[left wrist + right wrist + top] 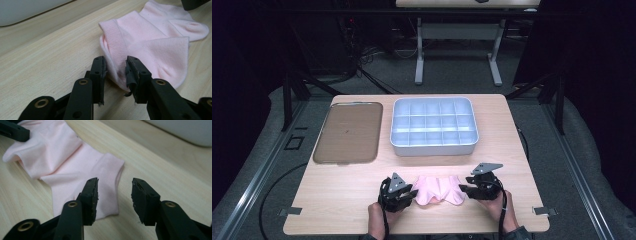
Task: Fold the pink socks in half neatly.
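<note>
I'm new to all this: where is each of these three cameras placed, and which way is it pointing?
High view: sits above the person's side, looking forward and down on the table; both hands, the left gripper and right gripper show, flanking the pink socks.
Left gripper view: rides the left gripper, looking along its jaws, which have sock fabric between them.
Right gripper view: rides the right gripper, looking along its open jaws at the socks' edge.
Shared: all three show the socks and the compartment tray.

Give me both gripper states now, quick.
Left gripper: jaws around a fold of the pink sock; a firm pinch cannot be told.
Right gripper: open, holding nothing, at the sock's edge.
</note>
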Available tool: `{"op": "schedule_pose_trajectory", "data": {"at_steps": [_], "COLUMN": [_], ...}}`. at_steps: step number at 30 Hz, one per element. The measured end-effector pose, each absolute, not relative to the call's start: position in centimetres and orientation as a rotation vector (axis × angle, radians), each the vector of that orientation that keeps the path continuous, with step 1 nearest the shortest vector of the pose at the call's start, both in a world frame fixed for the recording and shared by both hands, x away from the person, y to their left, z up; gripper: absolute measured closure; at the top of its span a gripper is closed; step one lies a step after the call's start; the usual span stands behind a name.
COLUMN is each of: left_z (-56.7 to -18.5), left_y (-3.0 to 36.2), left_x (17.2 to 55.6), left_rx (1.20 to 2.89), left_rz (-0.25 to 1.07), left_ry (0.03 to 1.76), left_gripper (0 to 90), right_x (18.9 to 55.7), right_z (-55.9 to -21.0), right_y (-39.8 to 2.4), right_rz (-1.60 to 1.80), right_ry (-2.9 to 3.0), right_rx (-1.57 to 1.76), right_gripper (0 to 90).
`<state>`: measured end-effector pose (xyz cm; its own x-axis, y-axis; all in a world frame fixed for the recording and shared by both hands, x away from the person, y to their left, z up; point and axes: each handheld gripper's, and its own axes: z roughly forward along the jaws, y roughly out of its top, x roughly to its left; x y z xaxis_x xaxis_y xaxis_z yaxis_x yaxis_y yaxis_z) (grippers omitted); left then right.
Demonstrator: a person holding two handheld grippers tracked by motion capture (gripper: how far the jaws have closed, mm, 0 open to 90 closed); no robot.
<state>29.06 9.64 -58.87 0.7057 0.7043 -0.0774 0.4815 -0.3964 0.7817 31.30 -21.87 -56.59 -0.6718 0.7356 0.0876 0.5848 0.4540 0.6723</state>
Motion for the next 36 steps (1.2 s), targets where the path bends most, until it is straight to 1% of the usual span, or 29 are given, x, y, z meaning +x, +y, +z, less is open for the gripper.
{"op": "schedule_pose_trajectory", "data": {"at_steps": [3, 5, 7, 12, 14, 17, 18, 19, 20, 23, 30, 35, 36], "left_z": [-58.9, -58.9, -58.9, -58.9, -58.9, -58.9, -58.9, -58.9, -58.9, -58.9, -58.9, -58.9, -58.9], "left_y": [9.7, 9.7, 9.7, 9.7, 9.7, 9.7, 9.7, 9.7, 9.7, 9.7, 9.7, 9.7, 9.7], "left_x": [29.1, 29.1, 29.1, 29.1, 29.1, 29.1, 29.1, 29.2, 29.2, 29.1, 29.1, 29.1, 29.1], "left_rx": [2.075, 2.076, 2.075, 2.074, 2.073, 2.073, 2.073, 2.072, 2.072, 2.072, 2.074, 2.072, 2.072], "left_rz": [0.342, 0.328, 0.327, 0.327, 0.325, 0.325, 0.325, 0.322, 0.322, 0.325, 0.325, 0.322, 0.322], "left_ry": [0.903, 0.899, 0.899, 0.897, 0.898, 0.898, 0.898, 0.898, 0.898, 0.897, 0.894, 0.895, 0.895], "left_gripper": [68.0, 68.6, 68.9, 69.3, 69.4, 69.6, 69.6, 69.8, 69.8, 69.8, 70.5, 70.6, 70.6], "right_x": [31.4, 31.4, 31.2, 30.9, 30.9, 30.8, 30.8, 30.7, 30.7, 30.6, 30.4, 30.1, 30.1], "right_z": [-56.8, -57.0, -57.0, -56.8, -57.0, -57.2, -57.2, -57.3, -57.3, -57.4, -56.1, -53.9, -53.9], "right_y": [-21.9, -21.9, -21.8, -22.0, -22.0, -22.0, -22.0, -21.9, -21.9, -21.8, -21.9, -21.4, -21.4], "right_rz": [0.996, 0.993, 1.016, 1.036, 0.993, 1.003, 1.003, 1.001, 1.001, 1.034, 1.080, 1.145, 1.145], "right_ry": [2.495, 2.490, 2.464, 2.479, 2.491, 2.484, 2.484, 2.486, 2.486, 2.493, 2.475, 2.468, 2.468], "right_rx": [1.177, 1.204, 1.200, 1.209, 1.215, 1.212, 1.212, 1.204, 1.204, 1.213, 1.208, 1.156, 1.156], "right_gripper": [59.9, 64.7, 66.5, 66.1, 66.5, 72.5, 72.5, 77.9, 77.9, 83.6, 84.3, 84.4, 84.4]}}
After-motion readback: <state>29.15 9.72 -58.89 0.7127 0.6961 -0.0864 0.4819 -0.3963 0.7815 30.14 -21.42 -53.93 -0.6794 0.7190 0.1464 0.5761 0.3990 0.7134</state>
